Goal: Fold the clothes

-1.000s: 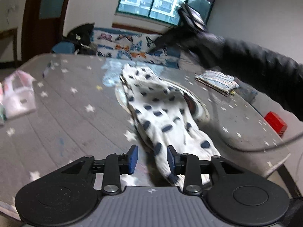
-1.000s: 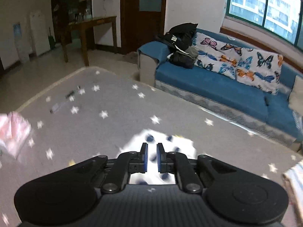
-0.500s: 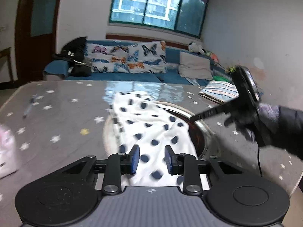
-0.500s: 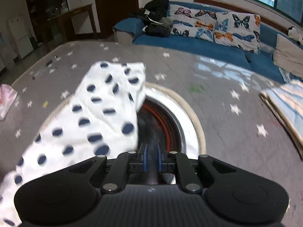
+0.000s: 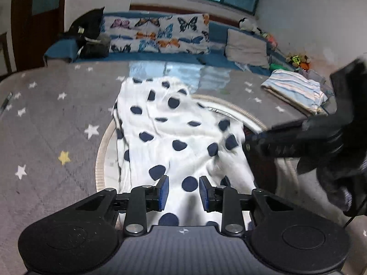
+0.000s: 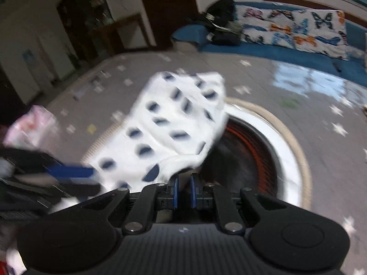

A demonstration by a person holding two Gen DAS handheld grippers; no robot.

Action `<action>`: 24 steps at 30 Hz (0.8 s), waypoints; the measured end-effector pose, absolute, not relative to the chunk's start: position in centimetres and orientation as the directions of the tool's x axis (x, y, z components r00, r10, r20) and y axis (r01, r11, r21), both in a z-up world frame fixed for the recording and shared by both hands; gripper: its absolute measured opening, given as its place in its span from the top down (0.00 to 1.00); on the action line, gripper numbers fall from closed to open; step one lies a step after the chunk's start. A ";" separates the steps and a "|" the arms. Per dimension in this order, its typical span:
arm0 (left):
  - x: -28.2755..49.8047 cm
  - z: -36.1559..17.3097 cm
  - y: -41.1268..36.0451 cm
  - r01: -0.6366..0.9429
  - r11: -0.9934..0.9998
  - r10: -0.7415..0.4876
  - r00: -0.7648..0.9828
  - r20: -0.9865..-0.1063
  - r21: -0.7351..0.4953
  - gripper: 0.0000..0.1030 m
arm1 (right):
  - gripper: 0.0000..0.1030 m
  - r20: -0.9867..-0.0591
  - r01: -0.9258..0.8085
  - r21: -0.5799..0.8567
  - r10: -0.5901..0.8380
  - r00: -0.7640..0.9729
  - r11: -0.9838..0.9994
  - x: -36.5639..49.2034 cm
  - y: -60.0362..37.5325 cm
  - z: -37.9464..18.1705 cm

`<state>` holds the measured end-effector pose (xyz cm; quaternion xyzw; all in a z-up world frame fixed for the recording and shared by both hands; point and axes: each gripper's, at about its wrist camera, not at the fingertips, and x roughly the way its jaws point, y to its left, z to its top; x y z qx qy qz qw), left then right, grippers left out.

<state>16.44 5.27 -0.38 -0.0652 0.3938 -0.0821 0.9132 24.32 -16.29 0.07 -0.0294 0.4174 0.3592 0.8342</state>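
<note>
Garment: the white dotted cloth (image 5: 174, 137) lies on the counter (image 5: 57, 123), draped partly over a round inset ring (image 5: 240, 112).
Direction from my left fingers: straight ahead and under them; the cloth runs between the left gripper (image 5: 183, 193) tips and away from me.
Long axis: roughly in line with my left fingers, near end at the tips, far end toward the sofa.
Left fingers: spread apart, cloth showing in the gap, nothing pinched.
Right fingers: the right gripper (image 6: 182, 191) is nearly pressed together, with a narrow gap; the cloth's near edge sits just at the tips, and I can't tell whether it's caught.
Nearer arm: I judge both are at the near end, left over the middle, right at the side edge.
Look: soft, rumpled, navy dots, layers bunched along its left edge; the right view is blurred.
</note>
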 end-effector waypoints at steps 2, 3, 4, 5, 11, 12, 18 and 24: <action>16.8 -1.0 5.8 0.084 0.977 -0.202 0.668 -0.716 -0.196 0.70 | 0.75 -0.696 -0.643 0.281 0.613 0.375 0.713 24.6 -15.4 0.5; 16.9 -1.2 6.1 0.077 0.976 -0.202 0.665 -0.719 -0.203 0.70 | 0.75 -0.692 -0.654 0.281 0.621 0.369 0.702 24.6 -14.9 0.5; 17.1 -1.4 6.3 0.069 0.975 -0.202 0.661 -0.723 -0.209 0.70 | 0.75 -0.689 -0.665 0.279 0.626 0.364 0.693 24.5 -14.5 0.5; 17.2 -1.6 6.4 0.061 0.976 -0.196 0.661 -0.725 -0.208 0.70 | 0.75 -0.692 -0.672 0.272 0.626 0.360 0.688 24.4 -14.1 0.4; 17.3 -1.9 6.8 0.053 0.978 -0.184 0.668 -0.721 -0.201 0.70 | 0.75 -0.685 -0.686 0.261 0.631 0.365 0.679 23.0 -14.7 -0.4; 17.3 -1.9 6.8 0.053 0.979 -0.181 0.670 -0.720 -0.197 0.68 | 0.75 -0.682 -0.682 0.268 0.634 0.364 0.681 22.9 -15.1 -0.4; 17.6 -2.1 6.5 0.056 0.981 -0.173 0.674 -0.718 -0.184 0.68 | 0.75 -0.644 -0.631 0.359 0.672 0.366 0.688 22.9 -17.6 -0.3; 17.6 -2.1 6.5 0.060 0.983 -0.168 0.676 -0.718 -0.175 0.68 | 0.75 -0.613 -0.606 0.423 0.705 0.357 0.674 22.3 -19.7 0.1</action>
